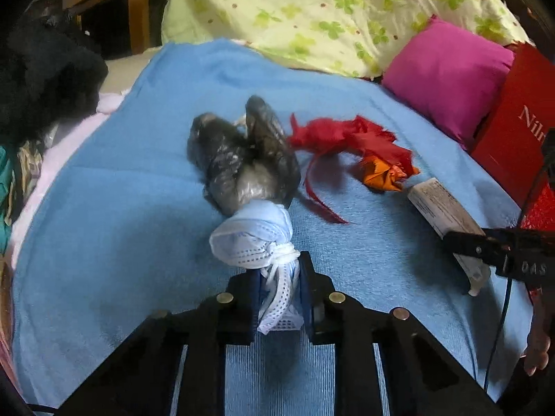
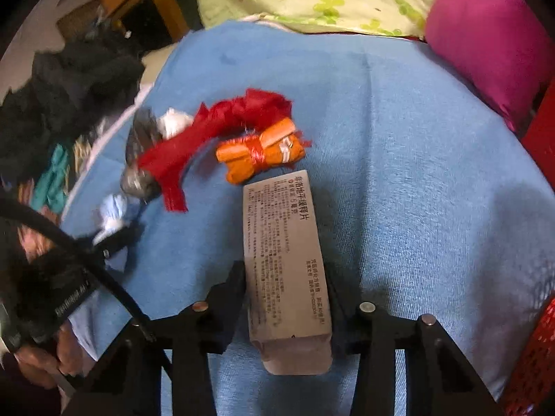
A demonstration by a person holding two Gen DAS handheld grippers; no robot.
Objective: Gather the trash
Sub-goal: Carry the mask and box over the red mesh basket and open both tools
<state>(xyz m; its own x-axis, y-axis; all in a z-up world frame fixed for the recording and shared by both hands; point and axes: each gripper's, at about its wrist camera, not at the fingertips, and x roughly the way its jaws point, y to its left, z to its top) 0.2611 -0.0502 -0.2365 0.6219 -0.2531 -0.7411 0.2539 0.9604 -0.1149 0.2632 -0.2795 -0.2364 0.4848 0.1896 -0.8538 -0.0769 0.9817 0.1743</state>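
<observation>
My left gripper (image 1: 279,270) is shut on a bundled light-blue face mask (image 1: 258,239) over the blue blanket (image 1: 104,228). Just beyond it lies a crumpled grey plastic bag (image 1: 242,156), then red shredded scraps (image 1: 347,138) and an orange wrapper (image 1: 381,175). My right gripper (image 2: 288,277) is shut on a long white medicine box (image 2: 282,260) with printed text; the box also shows in the left wrist view (image 1: 447,218). In the right wrist view the orange wrapper (image 2: 260,152), red scraps (image 2: 208,128), grey bag (image 2: 138,159) and mask (image 2: 116,213) lie ahead and to the left.
A magenta pillow (image 1: 447,76) and a red box (image 1: 520,124) sit at the right. A green floral quilt (image 1: 329,14) lies behind. A black fuzzy garment (image 1: 45,76) and a wooden cabinet (image 1: 114,3) are at the left. A red mesh basket (image 2: 534,357) is at the right edge.
</observation>
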